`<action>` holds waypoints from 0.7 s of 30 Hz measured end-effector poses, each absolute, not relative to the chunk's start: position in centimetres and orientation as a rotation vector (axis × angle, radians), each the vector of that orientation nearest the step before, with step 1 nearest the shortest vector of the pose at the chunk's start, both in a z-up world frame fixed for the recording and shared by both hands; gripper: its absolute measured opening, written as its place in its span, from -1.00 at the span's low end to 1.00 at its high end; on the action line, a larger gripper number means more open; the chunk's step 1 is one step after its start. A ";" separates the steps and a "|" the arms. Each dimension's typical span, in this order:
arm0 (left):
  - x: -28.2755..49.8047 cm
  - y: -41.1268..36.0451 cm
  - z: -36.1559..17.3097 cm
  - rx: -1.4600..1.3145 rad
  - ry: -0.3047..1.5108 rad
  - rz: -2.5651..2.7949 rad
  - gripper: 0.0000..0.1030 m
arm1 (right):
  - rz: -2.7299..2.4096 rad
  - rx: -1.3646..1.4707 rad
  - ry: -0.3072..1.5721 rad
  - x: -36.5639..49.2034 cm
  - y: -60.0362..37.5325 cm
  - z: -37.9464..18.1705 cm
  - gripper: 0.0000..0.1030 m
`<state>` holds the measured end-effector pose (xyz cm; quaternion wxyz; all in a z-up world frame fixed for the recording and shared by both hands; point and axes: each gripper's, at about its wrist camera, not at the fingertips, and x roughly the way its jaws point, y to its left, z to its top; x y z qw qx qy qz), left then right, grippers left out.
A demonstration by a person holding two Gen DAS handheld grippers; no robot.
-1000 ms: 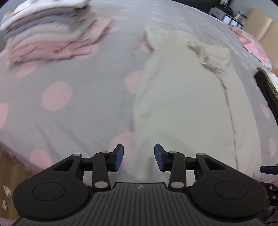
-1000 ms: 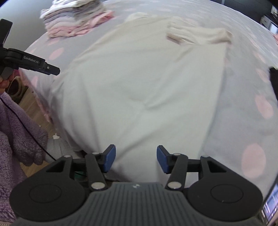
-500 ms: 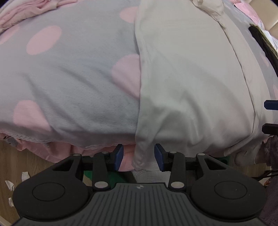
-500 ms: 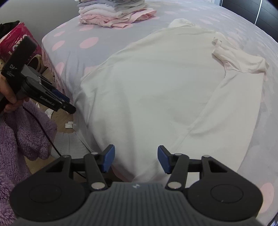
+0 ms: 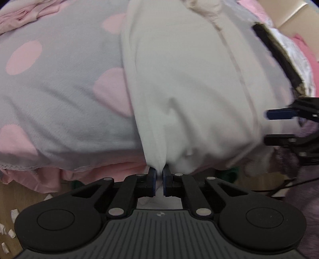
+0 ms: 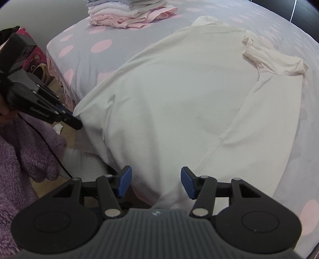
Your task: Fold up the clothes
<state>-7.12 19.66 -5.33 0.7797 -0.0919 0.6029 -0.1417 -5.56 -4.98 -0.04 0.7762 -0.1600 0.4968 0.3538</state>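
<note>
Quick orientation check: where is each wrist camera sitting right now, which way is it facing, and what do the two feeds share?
Left wrist: on the left gripper at the bed's near edge, facing steeply down across the bed; its jaws, having just closed, pinch the white shirt hem; the right gripper's fingers show at right.
Right wrist: on the right gripper, jaws open over the hem, facing up the shirt toward the folded pile; a purple sleeve shows.
Shared: the shirt, the spotted bedcover, each other's gripper.
</note>
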 end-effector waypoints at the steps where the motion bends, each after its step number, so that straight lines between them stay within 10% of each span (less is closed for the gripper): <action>1: -7.0 19.4 -4.7 -0.208 1.294 -0.335 -0.92 | 0.768 -0.340 1.075 -5.7 -4.9 0.1 0.13; 21: 1.4 7.5 -7.2 -0.306 1.485 -0.663 -0.73 | 0.690 -0.169 1.151 -6.8 -8.2 -0.9 0.13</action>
